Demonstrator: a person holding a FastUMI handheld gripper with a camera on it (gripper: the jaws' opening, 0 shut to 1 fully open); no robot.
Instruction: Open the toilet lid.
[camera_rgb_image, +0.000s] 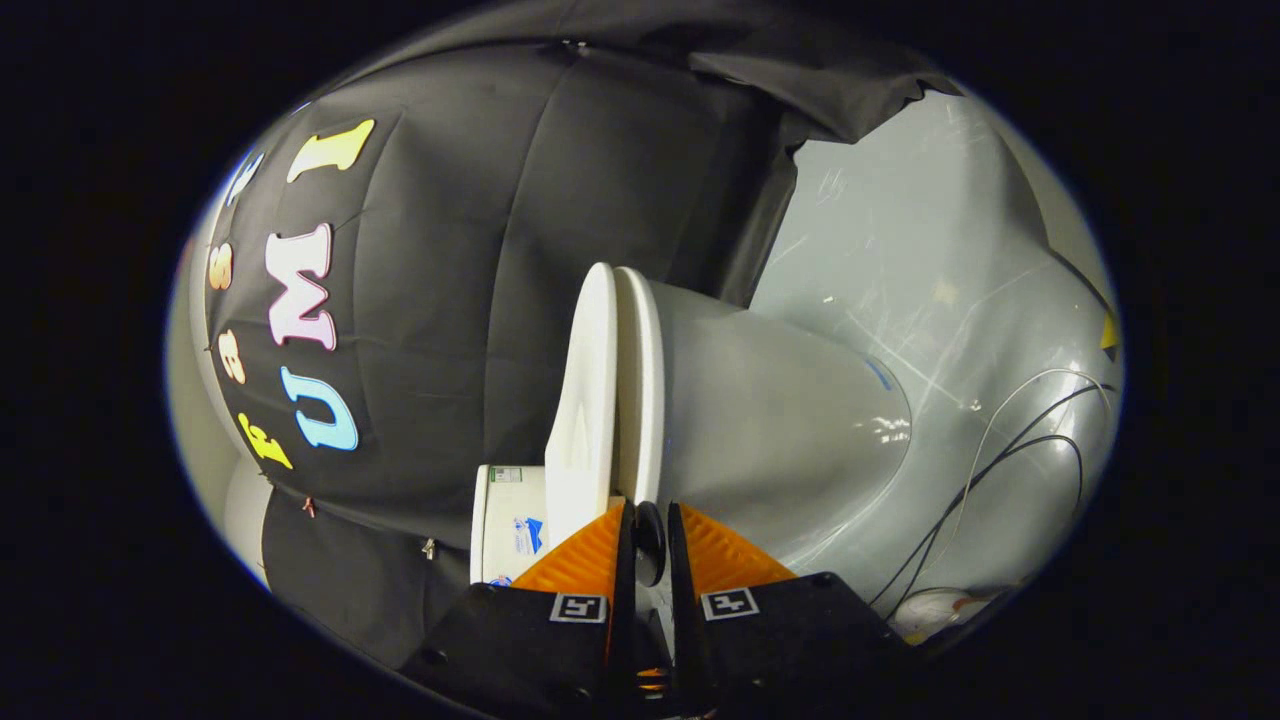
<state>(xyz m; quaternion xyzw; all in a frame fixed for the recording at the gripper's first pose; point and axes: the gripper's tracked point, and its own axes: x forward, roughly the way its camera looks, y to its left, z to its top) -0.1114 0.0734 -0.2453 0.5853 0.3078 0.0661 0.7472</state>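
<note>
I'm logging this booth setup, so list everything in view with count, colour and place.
Toilet lid: one, white, just ahead of the fingers, lying close against the seat.
Seat: one, white, between lid and bowl.
Bowl: one, pale grey-white, beyond the fingers.
Tank: one, white with a label, beside the lid.
Black cloth: one, booth wall behind the toilet.
Floor: one, grey, glossy, past the bowl.
Cables: several, black and white, on the floor by the bowl.
Dark knob: one, between the fingers.
Gripper: one, fingers nearly closed around the knob; contact unclear.
</note>
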